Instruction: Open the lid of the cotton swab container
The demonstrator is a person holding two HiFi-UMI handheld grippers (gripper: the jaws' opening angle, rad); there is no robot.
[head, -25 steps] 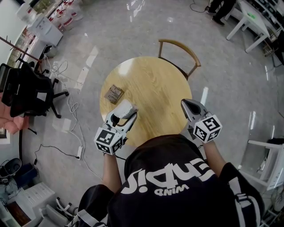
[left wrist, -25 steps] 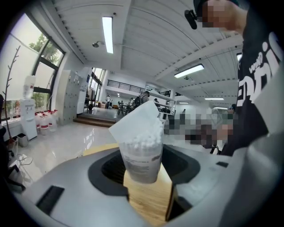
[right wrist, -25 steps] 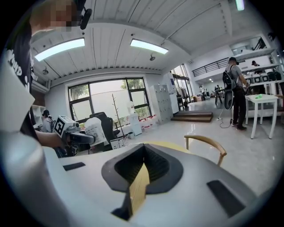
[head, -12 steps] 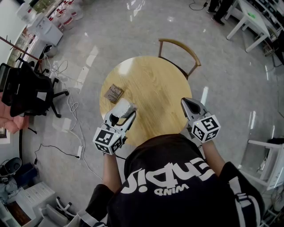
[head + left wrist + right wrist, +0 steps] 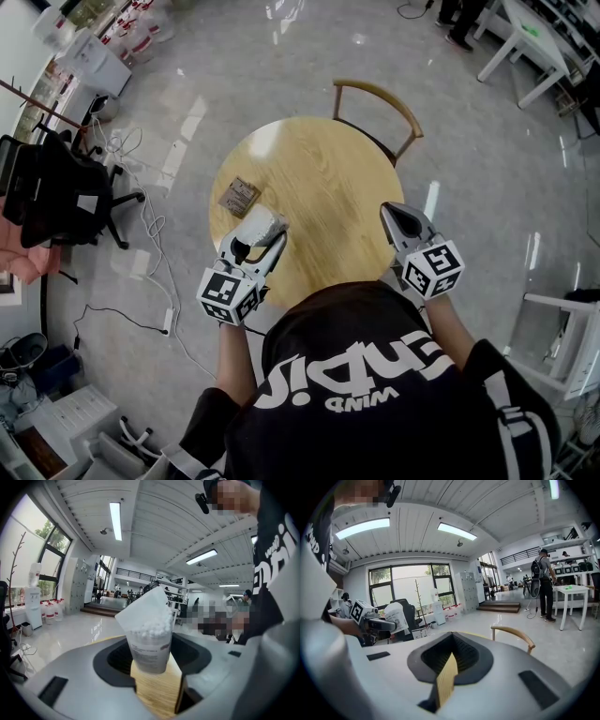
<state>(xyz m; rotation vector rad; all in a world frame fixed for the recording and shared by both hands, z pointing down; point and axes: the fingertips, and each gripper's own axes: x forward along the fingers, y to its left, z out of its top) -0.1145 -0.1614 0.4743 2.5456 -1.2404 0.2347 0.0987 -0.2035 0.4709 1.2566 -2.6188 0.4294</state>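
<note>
Swab container clamped between the jaws of the left hand-held gripper, jaws spread wide round its clear, labelled body, pads against both sides. Upright in the left gripper view, leaning slightly away from the left hand-held gripper in the right gripper view. Lid up and tilted back, a white flap standing over the top left of the mouth. White swab heads packed to the rim and in plain sight beneath it. Placed over the near left edge of the round wooden worktop; wood showing below the base in the left gripper view, contact with it not clear. Right hand-held gripper clenched tight, jaws pressed together with nothing between them, only a sliver of wood showing past the tips. Hovering over the near right edge of the worktop, well apart from the container, pointed toward the far side. Flat brown item lying on the worktop's left part, just beyond the container. Wooden chair tucked in at the far side. Pale glossy floor all round.
</note>
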